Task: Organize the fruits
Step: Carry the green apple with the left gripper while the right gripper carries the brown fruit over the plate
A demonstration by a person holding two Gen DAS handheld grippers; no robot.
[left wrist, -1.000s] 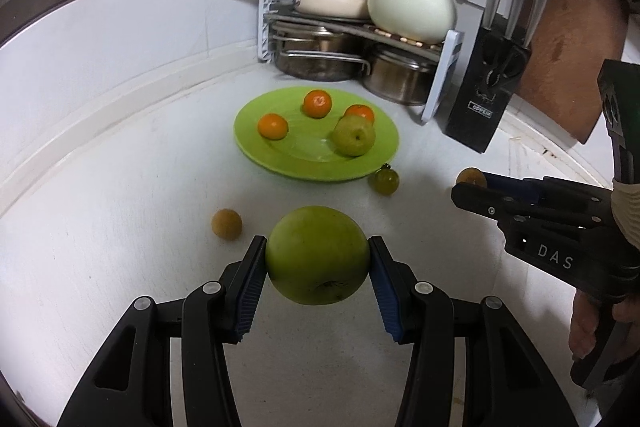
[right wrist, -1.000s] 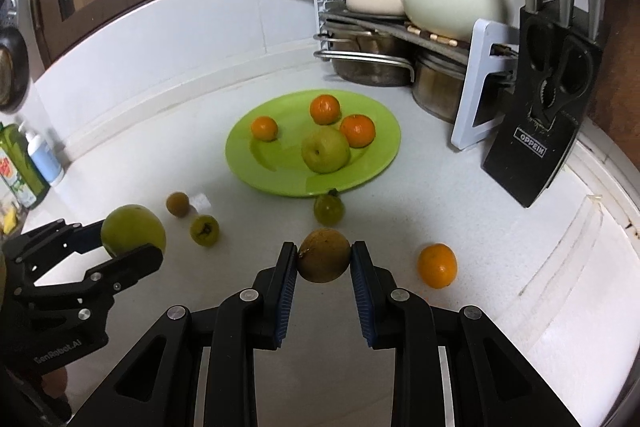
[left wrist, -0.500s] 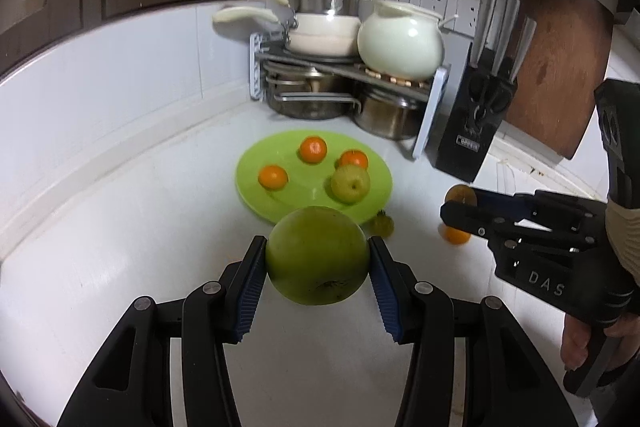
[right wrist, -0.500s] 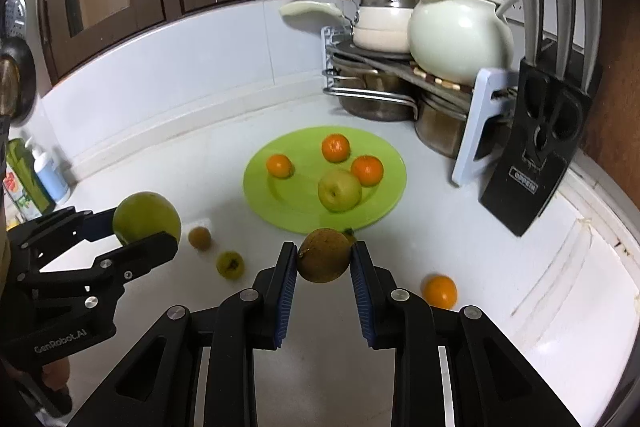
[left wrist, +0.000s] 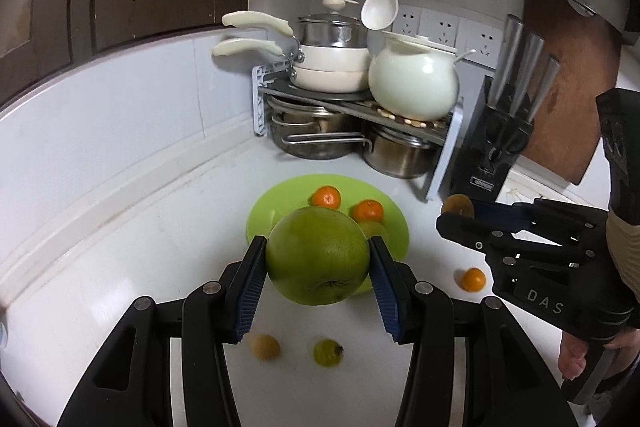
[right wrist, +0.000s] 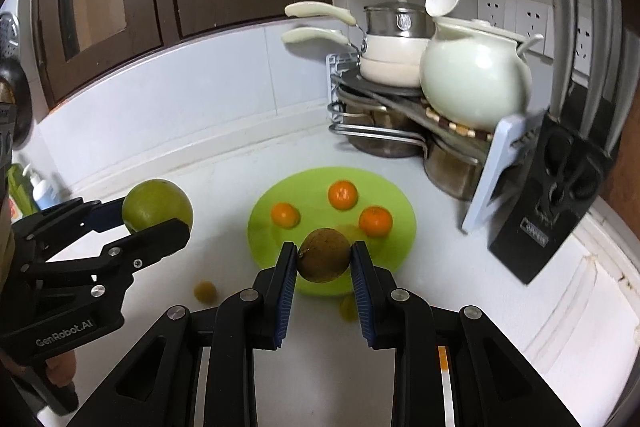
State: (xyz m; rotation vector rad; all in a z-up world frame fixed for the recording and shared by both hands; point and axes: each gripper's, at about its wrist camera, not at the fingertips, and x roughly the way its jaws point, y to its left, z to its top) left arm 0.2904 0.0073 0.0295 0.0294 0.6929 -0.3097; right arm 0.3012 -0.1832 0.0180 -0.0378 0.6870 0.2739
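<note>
Between the blue pads of the left gripper (left wrist: 318, 261), a large green citrus fruit (left wrist: 318, 257) sits clamped, pads pressing on both its sides, held in the air above the white counter (left wrist: 120, 247). Just beyond it lies the green plate (left wrist: 260, 215), carrying two tangerines visible past the fruit and a yellow-green fruit mostly hidden behind it. Below the gripper's fingers, on the counter, rest a small tan fruit (left wrist: 265, 346) and a small green fruit (left wrist: 328, 351). To its right lies a loose tangerine (left wrist: 473, 279).

Right gripper (right wrist: 323, 261): closed on a small brown round fruit (right wrist: 323, 255), pads tight against both sides, also off the counter. Ahead of it, the same plate (right wrist: 400, 195) shows three tangerines, well apart from each other. To its left the left gripper with the green citrus (right wrist: 157, 205) appears at about the same height. Two small fruits lie blurred on the counter near its fingers.

Far side of the plate: a pot rack (left wrist: 352, 107) with pans and a white pot, and a black knife block (left wrist: 496, 143) to the right of it.
</note>
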